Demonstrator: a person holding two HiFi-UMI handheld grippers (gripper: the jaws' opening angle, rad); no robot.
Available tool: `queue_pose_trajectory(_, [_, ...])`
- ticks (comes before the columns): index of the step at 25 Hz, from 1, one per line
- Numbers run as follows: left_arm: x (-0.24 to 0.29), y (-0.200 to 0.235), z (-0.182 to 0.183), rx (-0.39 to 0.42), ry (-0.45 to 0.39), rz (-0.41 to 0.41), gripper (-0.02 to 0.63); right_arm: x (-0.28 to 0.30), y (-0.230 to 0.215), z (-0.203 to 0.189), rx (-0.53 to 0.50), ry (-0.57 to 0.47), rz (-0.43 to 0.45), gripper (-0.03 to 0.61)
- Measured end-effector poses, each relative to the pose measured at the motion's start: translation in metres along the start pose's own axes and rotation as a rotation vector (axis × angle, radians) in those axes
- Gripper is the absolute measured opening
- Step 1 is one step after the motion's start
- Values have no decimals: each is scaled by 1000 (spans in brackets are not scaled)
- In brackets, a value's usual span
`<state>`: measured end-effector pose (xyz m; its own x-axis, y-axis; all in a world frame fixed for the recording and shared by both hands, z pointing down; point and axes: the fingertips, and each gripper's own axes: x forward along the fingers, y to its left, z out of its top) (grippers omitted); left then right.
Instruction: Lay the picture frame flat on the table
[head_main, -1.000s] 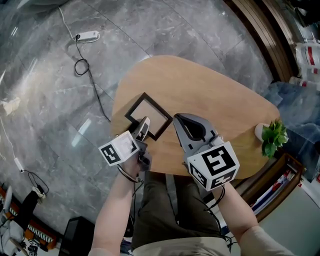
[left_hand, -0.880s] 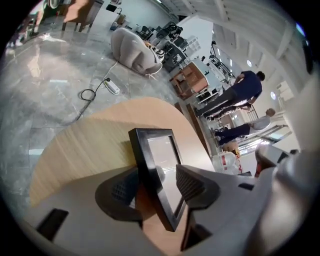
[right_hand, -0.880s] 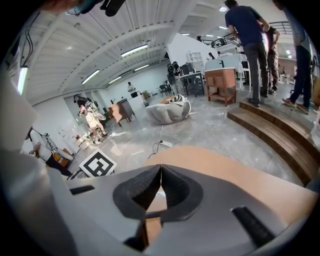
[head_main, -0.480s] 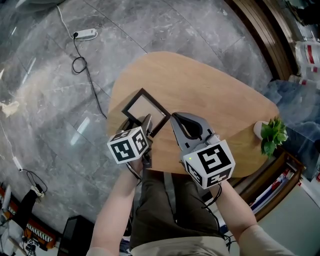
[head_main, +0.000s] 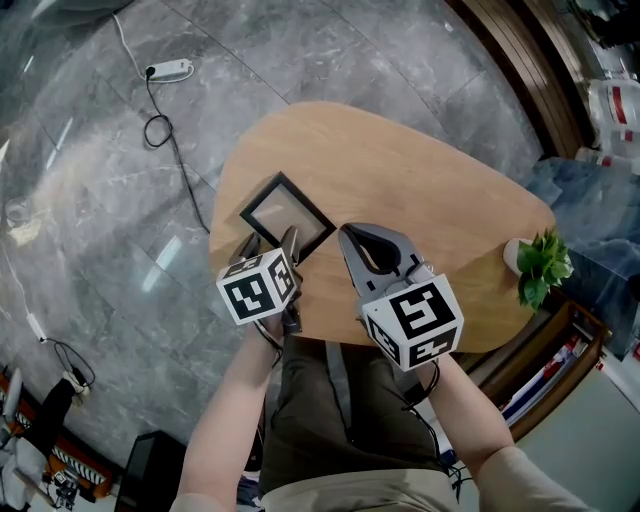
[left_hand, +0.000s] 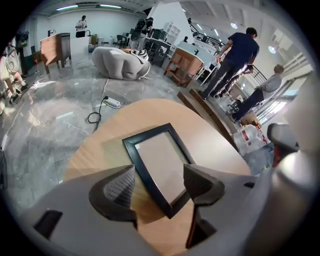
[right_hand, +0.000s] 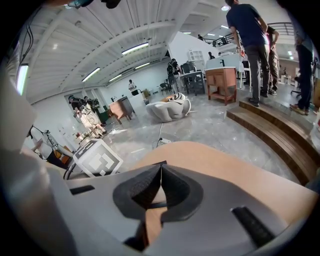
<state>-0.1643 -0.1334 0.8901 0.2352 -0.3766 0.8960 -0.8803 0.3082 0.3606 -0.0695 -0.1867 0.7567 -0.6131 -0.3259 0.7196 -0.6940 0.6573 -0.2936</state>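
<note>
The picture frame (head_main: 287, 217) lay flat on the counter (head_main: 420, 190) near its left edge. The left claw (left_hand: 159, 184) had just been opening and stood wide, with the frame's near corner between its pads but untouched, apparently released. The right claw (right_hand: 161, 177) was pinched closed and empty, idle alongside.

The picture frame (head_main: 287, 216) lies flat on the tabletop (head_main: 420, 170), close to its left edge, one corner turned toward the person. A potted plant (head_main: 541, 266) stands at the tabletop's right edge, well apart from the frame. On the floor (head_main: 80, 200) to the upper left lies a power strip (head_main: 172, 70), and its cable (head_main: 185, 180) runs down past the tabletop's left edge.
</note>
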Motion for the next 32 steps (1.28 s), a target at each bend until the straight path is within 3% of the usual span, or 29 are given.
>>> queue_pose_trajectory(4, [-19, -10, 7, 29, -7, -32, 293, -11, -1, 12, -5, -14, -7, -3])
queue_pose_trajectory(7, [-41, -14, 19, 50, -43, -30, 206, -24, 2, 27, -15, -32, -14, -3])
queue_pose_trajectory(12, [-92, -29, 48, 54, -128, -47, 134, -53, 11, 56, -33, -67, -26, -3])
queue_pose_trajectory(17, [-155, -64, 84, 161, -235, -71, 58, -96, 22, 96, -41, -122, -45, -3])
queue_pose_trajectory(27, [-301, -141, 153, 347, -447, -135, 21, -207, 51, 191, -29, -291, -65, -3])
queue_pose_trajectory(32, [-374, -180, 167, 445, -530, -171, 20, -269, 71, 223, -29, -383, -73, -3])
